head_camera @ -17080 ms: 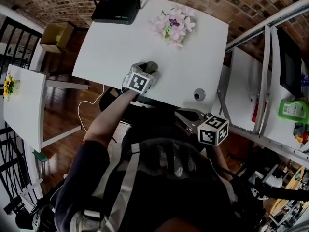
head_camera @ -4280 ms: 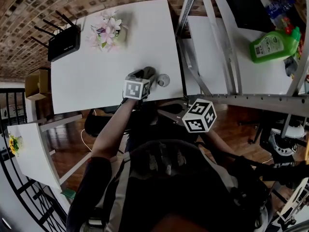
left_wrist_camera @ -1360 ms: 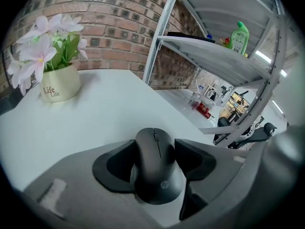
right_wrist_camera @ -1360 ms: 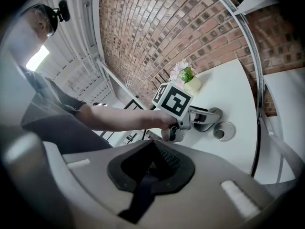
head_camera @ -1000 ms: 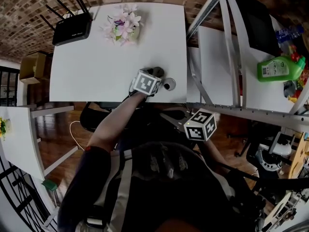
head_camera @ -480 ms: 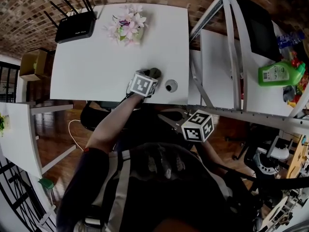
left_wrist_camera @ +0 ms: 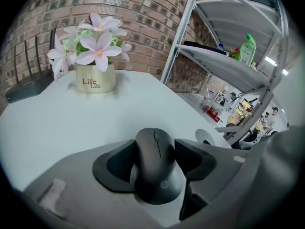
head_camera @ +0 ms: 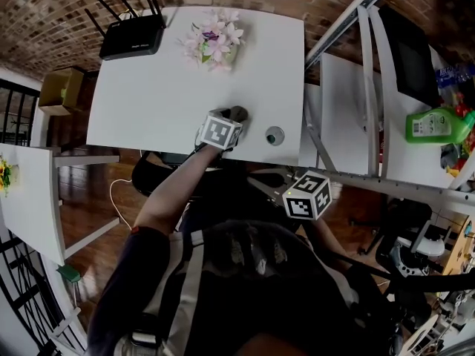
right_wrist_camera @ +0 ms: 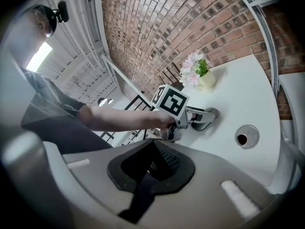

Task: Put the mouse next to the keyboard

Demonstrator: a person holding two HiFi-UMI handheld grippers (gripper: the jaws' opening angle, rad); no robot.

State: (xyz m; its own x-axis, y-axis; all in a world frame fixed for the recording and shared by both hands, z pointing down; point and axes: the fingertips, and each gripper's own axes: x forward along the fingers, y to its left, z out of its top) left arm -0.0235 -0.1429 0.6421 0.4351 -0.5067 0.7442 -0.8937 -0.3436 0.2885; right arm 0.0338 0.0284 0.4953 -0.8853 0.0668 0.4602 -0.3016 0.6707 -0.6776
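A black mouse (left_wrist_camera: 157,175) rests on the white table (head_camera: 163,87) near its front edge, between the pads of my left gripper (left_wrist_camera: 155,149), which is shut on it. From the head view the mouse (head_camera: 237,113) pokes out just beyond the left gripper (head_camera: 234,119). The right gripper view shows the same grip from the side, with the left gripper (right_wrist_camera: 207,116) low on the tabletop. My right gripper (right_wrist_camera: 159,163) is shut and holds nothing; it hangs below the table's front edge (head_camera: 263,180). No keyboard is plainly visible.
A round cable hole (head_camera: 274,134) sits right of the mouse. A flower pot (head_camera: 215,39) and a black router (head_camera: 133,35) stand at the table's far side. A metal shelf frame (head_camera: 364,87) with a green bottle (head_camera: 438,124) stands on the right.
The left gripper with the mouse has slid a little to the left along the front edge, away from the cable hole. The right gripper stays below the table.
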